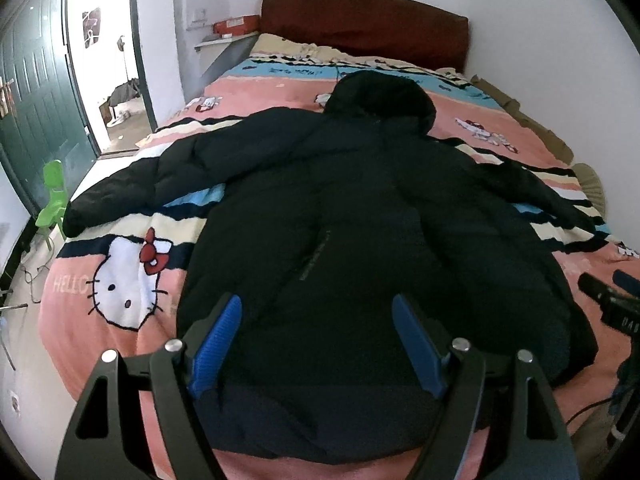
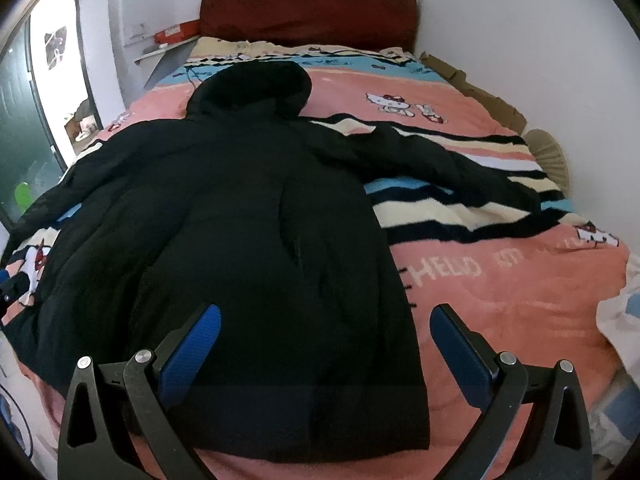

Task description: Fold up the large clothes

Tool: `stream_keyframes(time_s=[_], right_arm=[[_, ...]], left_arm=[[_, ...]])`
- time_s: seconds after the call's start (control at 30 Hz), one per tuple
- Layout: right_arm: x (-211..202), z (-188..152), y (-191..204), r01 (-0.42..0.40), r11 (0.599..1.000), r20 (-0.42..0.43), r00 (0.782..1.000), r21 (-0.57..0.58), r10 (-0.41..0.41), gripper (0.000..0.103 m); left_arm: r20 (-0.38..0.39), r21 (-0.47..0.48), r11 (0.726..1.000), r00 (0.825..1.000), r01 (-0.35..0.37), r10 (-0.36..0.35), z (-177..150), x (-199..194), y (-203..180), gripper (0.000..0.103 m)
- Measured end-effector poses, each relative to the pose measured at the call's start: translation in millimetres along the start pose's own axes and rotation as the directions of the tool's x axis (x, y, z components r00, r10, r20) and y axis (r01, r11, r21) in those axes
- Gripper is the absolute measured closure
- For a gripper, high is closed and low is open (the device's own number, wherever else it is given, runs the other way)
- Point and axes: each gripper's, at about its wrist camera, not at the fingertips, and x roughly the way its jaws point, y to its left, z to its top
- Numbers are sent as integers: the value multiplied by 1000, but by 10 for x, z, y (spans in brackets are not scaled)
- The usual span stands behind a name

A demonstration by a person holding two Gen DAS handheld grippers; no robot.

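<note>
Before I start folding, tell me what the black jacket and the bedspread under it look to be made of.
Black jacket: looks like padded synthetic shell, matte; puffy quilted sleeve sections and thick bulk suggest filling, though the fabric is too dark to be sure. Bedspread: seems a soft fleece or plush, matte; fuzzy print edges and gentle rumples suggest it.

Ahead of both grippers lies a plain black jacket (image 1: 360, 220), and beneath it a salmon-pink blanket (image 2: 500, 292) banded in cream, black and sky blue, printed with white cartoon cats wearing red bows. Each gripper's fingers (image 1: 218, 340) carry bright blue pads on black frames. Far beyond them stands a dark red headboard (image 1: 364, 20), and off to the left gripper's left a lime-green chair (image 1: 52, 200) by a dark green door (image 1: 36, 92).
</note>
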Motion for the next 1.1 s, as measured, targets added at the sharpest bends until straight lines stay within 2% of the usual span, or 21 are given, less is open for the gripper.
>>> stream_keyframes(time_s=[0.2,0.37,0.57,0.67,0.73,0.83,0.97,1.1], right_arm=[[78,197,199,21,999,-5,1000,-26,-22,1],[225,320,466,8,998,-41,999,-59,-10,1],[382,412,863,-13,993,-70,998,-121,5,1],[432,437,1047,-28,988,-79,997,-154,16,1],[473,449,1146,-33,985,-89,996,-171,18,1],[523,468,1247,-28,983,-103,995,-184,9,1],[595,521,1267,-16,984,-115,993,-179,-4,1],[651,571,1250,-2,985,-117,993,-172,-19,1]], left_arm=[[-21,-34,999,999,39,-40,50,124,293,25],[-48,-138,988,996,71,-78,95,255,771,25],[-72,-287,957,995,39,-63,109,453,1540,25],[-68,-391,920,995,43,-75,149,623,2050,25],[-37,-474,878,996,58,-86,193,736,2431,25],[34,-609,785,992,115,-119,260,940,3012,25],[117,-744,647,986,167,-120,301,1215,3624,25],[172,-842,493,975,220,-142,292,1560,4027,26]])
